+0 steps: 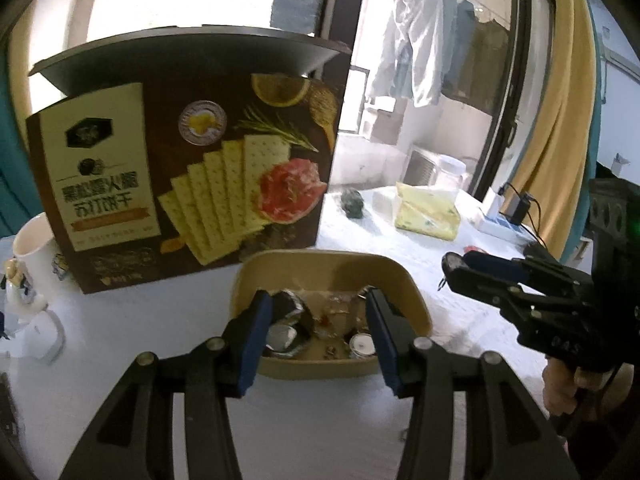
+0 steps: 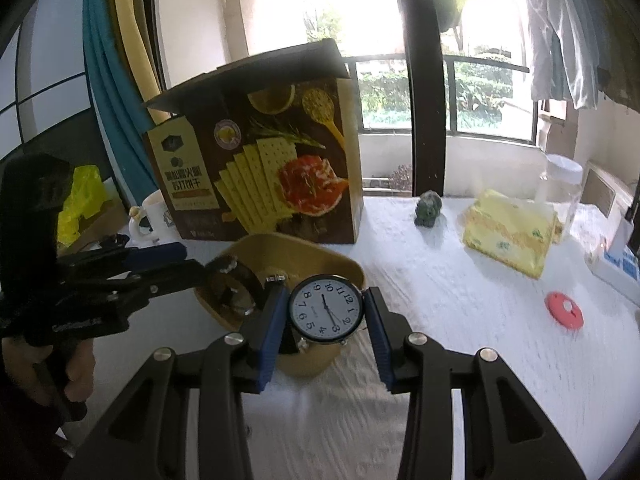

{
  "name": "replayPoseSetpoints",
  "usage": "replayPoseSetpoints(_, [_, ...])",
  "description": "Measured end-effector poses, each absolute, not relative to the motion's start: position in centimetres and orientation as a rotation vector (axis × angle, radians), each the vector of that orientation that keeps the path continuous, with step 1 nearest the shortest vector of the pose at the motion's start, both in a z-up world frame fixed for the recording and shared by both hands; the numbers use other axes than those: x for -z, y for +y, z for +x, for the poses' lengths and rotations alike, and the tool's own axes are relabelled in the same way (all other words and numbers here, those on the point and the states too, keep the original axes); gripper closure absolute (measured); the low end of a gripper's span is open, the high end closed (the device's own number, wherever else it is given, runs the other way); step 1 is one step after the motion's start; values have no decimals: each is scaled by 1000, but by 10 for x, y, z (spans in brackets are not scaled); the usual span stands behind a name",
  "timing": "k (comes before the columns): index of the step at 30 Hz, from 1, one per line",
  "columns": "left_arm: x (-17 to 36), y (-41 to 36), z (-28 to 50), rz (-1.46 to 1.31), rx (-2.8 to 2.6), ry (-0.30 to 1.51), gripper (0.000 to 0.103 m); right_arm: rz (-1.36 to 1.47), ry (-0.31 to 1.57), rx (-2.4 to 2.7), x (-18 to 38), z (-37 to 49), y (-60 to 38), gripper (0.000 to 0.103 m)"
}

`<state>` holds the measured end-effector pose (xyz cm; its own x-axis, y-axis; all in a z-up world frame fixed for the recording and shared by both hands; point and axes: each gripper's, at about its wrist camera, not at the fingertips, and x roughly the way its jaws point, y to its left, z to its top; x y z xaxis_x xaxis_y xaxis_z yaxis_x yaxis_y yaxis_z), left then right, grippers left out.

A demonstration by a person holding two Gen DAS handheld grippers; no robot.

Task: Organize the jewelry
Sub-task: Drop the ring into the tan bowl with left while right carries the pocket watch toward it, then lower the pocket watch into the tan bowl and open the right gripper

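1. The right gripper [image 2: 326,316] is clamping a white-faced wristwatch [image 2: 327,309] between its blue pads [image 2: 269,332], dial facing the camera, held just above the near rim of the tan tray [image 2: 348,268].
2. The left gripper [image 1: 318,334] is hovering with its jaws spread wide over the same tray [image 1: 416,300], holding nothing; its fingertips are sitting above the tray's contents.
3. Inside the tray, a dark watch with a strap [image 1: 290,312], a small round-faced piece [image 1: 361,345] and some tangled bits are lying loose.
4. From the right wrist view, the left gripper is reaching in from the left, its tip at the tray's far-left edge.
5. A cracker box [image 2: 260,156] is standing right behind the tray, closing off the far side.
6. Bare white tabletop [image 2: 460,360] is stretching to the right, with a red disc [image 2: 564,309], a yellow packet [image 2: 510,232] and a green lump [image 2: 428,208] further off.
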<state>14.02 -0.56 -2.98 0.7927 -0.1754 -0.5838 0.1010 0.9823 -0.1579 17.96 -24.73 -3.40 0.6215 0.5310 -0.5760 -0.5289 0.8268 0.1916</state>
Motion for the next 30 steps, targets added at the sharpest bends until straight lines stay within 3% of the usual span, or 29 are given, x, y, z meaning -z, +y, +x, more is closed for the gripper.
replayPoseSetpoints(15, [50,34,145,-179,43,668,54,-15,642,-683,21,215,-212,65])
replayPoseSetpoints(30, [59,23,150,-186,76,684,54,-31,735,-616,58,241,-206,65])
